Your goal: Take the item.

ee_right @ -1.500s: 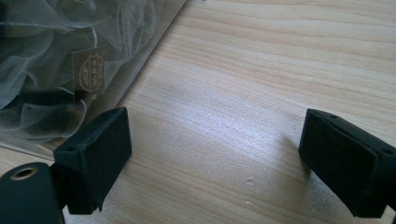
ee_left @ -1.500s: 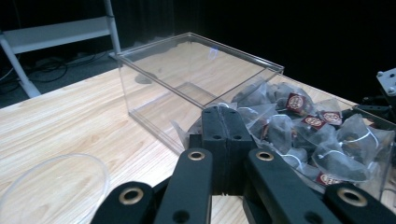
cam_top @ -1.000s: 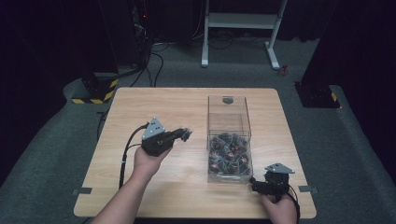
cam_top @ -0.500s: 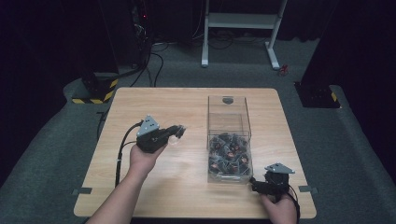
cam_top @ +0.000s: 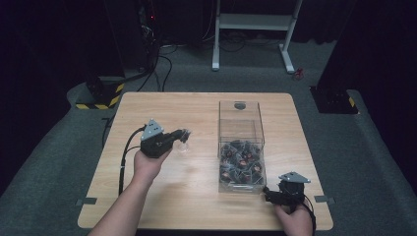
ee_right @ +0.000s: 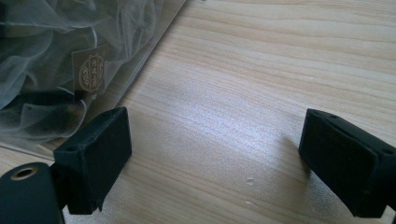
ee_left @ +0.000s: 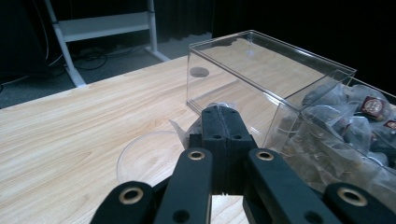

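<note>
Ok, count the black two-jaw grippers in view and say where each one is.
2. The left gripper is held above the wooden table, left of the clear plastic box; the right gripper sits at the box's near right corner.

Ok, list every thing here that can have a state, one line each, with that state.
left gripper: shut on a clear packet, raised above the table
right gripper: open, jaws wide apart, low over bare wood
clear box: open-topped, sachets heaped at its near end
clear round lid: lying flat on the table
</note>
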{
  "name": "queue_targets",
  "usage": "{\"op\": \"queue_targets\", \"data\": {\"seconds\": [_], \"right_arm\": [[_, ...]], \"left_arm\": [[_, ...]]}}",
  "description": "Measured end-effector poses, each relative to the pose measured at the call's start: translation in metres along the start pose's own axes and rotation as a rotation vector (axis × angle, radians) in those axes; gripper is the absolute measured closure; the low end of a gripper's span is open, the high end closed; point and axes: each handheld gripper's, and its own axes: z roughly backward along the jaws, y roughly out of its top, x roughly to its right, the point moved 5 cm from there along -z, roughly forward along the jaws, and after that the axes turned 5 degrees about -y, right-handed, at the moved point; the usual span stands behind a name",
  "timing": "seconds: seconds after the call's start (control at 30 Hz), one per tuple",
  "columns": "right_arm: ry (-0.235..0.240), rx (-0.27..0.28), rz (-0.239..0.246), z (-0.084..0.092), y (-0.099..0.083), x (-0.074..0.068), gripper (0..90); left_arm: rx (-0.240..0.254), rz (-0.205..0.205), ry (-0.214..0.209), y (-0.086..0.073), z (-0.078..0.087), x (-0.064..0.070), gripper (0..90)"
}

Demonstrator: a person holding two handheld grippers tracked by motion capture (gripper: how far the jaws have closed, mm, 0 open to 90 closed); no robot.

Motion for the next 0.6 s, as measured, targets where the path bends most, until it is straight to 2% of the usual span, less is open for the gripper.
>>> {"op": "queue_targets", "data": {"seconds": [0.2, 0.6], "right_arm": [[0.000, 0.000, 0.000, 0.000, 0.000, 0.000, 9.1], [0.000, 0.000, 0.000, 0.000, 0.000, 0.000, 9.1]], "left_arm": [[-0.002, 0.005, 0.020, -0.001, -0.002, -0.007, 90.0], [-0.038, 0.027, 0.056, -0.007, -0.013, -0.023, 90.0]]}}
